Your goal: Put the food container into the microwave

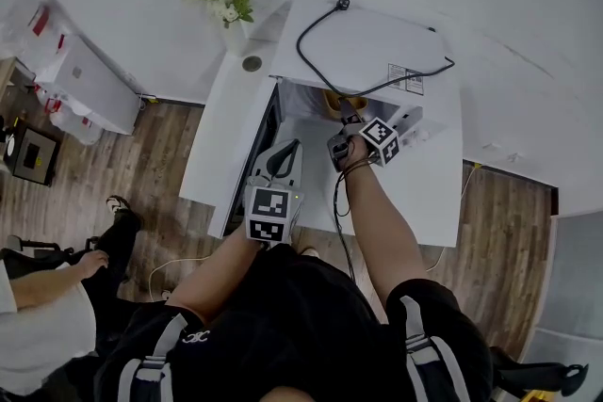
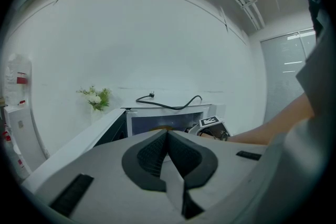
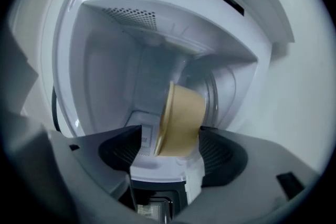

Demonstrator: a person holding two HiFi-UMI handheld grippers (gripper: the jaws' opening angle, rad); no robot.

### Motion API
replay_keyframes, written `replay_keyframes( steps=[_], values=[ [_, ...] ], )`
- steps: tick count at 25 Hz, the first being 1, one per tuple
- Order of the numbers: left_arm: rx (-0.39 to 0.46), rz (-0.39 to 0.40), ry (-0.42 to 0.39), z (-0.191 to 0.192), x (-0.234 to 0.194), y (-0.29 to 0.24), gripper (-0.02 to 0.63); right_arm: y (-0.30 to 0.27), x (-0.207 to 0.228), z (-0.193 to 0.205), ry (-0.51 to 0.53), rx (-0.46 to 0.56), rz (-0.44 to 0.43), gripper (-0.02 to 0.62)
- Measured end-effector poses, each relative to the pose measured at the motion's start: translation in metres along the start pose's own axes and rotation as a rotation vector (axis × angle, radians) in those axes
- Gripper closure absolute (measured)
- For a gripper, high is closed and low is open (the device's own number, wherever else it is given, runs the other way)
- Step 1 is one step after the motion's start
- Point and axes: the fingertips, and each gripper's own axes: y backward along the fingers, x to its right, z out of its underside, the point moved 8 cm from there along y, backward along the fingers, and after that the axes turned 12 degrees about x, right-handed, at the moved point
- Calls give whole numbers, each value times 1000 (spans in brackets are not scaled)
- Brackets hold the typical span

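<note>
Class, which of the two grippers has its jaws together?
The left gripper: its jaws meet with nothing between. The right gripper reaches into the microwave, jaws apart, the container between them.

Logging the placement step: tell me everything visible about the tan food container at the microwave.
It is a tan, paper-looking round food container, tapering from a wide lipped rim to a narrower base; no lid shows, contents hidden. It is inside the open white microwave, seen side-on between the right gripper's spread fingers. Its base lines up against one finger; a gap shows beside its rim. Whether it rests on the cavity floor is unclear.
</note>
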Motion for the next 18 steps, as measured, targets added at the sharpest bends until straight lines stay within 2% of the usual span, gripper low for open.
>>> replay_keyframes(
  steps=[2, 3, 5, 6, 9, 10, 12, 13, 16, 17, 18],
  values=[
    [0, -2, 0, 0, -1, -1, 594, -1, -4, -4, 111, 4, 13, 236],
    [-1, -3, 1, 0, -2, -2, 594, -2, -8, -4, 205, -10, 18, 213],
    [-2, -4, 0, 1, -3, -2, 594, -4, -15, -1, 422, -72, 25, 120],
    [-2, -3, 0, 1, -3, -2, 594, -5, -17, 2, 528, -114, 29, 98],
    [-3, 2, 0, 1, -4, -4, 594, -5, -18, 13, 823, -241, 56, 106],
    [-4, 4, 1, 1, -4, -5, 594, -4, -18, 16, 916, -268, 75, 155],
    [-3, 9, 3, 0, -4, -6, 594, -1, -18, 18, 1053, -283, 121, 328],
    [-2, 11, 5, 0, -4, -6, 594, 1, -17, 18, 1084, -279, 139, 411],
    [0, 15, 8, 1, -4, -8, 594, 5, -15, 17, 1080, -270, 166, 565],
    [0, 16, 7, 1, -4, -9, 594, 6, -14, 17, 1073, -272, 169, 594],
    [2, 18, 8, 1, -4, -9, 594, 7, -14, 16, 1066, -274, 165, 595]
  ],
)
